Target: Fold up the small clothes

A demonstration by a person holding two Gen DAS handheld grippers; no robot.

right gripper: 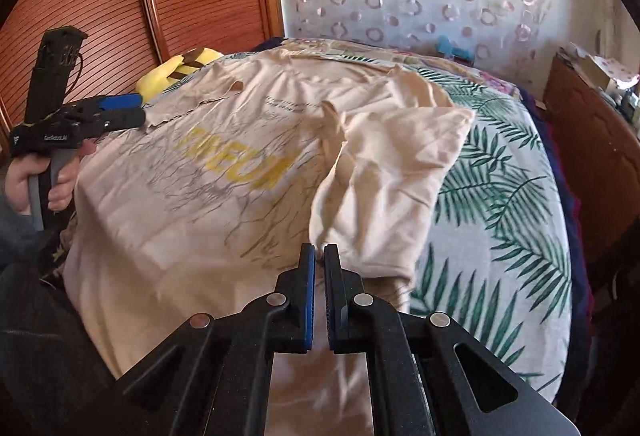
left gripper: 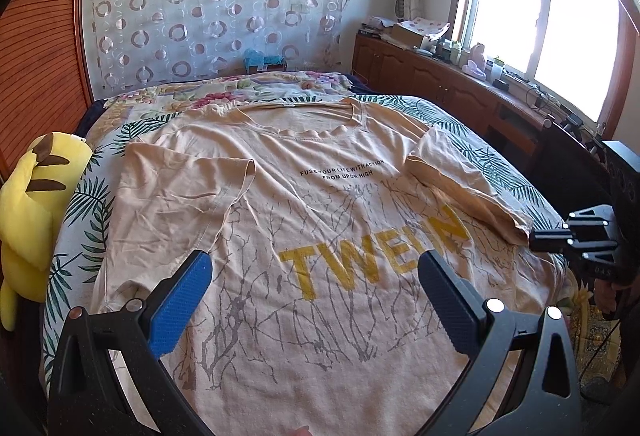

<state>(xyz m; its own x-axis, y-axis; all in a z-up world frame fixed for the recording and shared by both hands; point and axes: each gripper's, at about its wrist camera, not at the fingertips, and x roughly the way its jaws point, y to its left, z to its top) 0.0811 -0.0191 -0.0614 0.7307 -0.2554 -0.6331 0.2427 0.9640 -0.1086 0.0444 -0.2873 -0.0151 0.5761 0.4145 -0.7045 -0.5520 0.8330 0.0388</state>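
The beige T-shirt [left gripper: 328, 236] lies flat on the bed [right gripper: 500, 204] — the left gripper [left gripper: 316, 276] hovers wide open above it, while the right gripper [right gripper: 319, 256] pinches the folded sleeve's [right gripper: 384, 172] edge.

The beige printed cotton T-shirt [left gripper: 320, 236] runs past the bottom edge beneath the left jaws. Its yellow lettering [right gripper: 236, 160] is motion-blurred ahead of the right jaws, where a fold hides its final letters and any pinched cloth.
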